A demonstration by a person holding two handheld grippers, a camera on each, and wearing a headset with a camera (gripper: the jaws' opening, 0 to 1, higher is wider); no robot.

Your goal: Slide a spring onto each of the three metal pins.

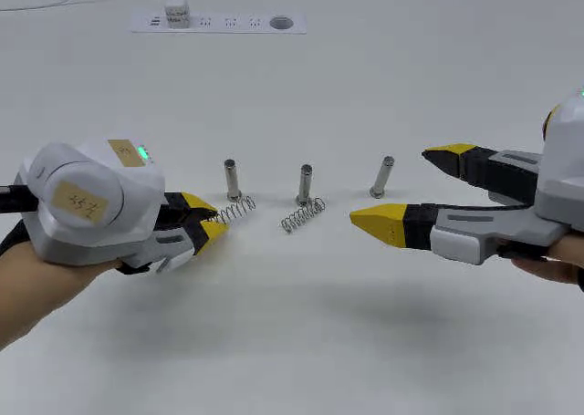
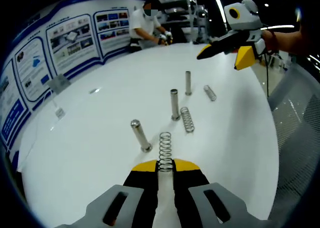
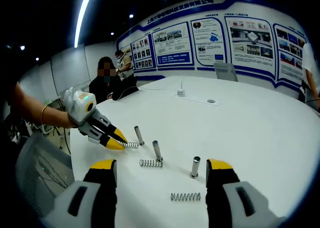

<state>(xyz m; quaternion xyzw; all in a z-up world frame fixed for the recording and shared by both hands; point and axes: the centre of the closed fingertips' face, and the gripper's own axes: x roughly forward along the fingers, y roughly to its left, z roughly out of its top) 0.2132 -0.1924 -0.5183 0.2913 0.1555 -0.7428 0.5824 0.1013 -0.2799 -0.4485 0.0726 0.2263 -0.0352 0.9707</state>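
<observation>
The left gripper [image 2: 165, 164] is pinching one end of a spring [image 2: 164, 145] between pressed-together jaws. The coil is projecting ahead, its free end lying just right of the nearest pin [image 2: 140, 136]. For a clean fit, the free end is needing a lift above the pin head, alignment with the pin axis, then a straight descent. Further ahead, the second spring [image 2: 186, 119] is lying beside the middle pin [image 2: 174, 103] and the third spring [image 2: 210, 92] beside the far pin [image 2: 188, 82]. The right gripper [image 3: 162, 165] is hovering, spread wide, holding nothing.
</observation>
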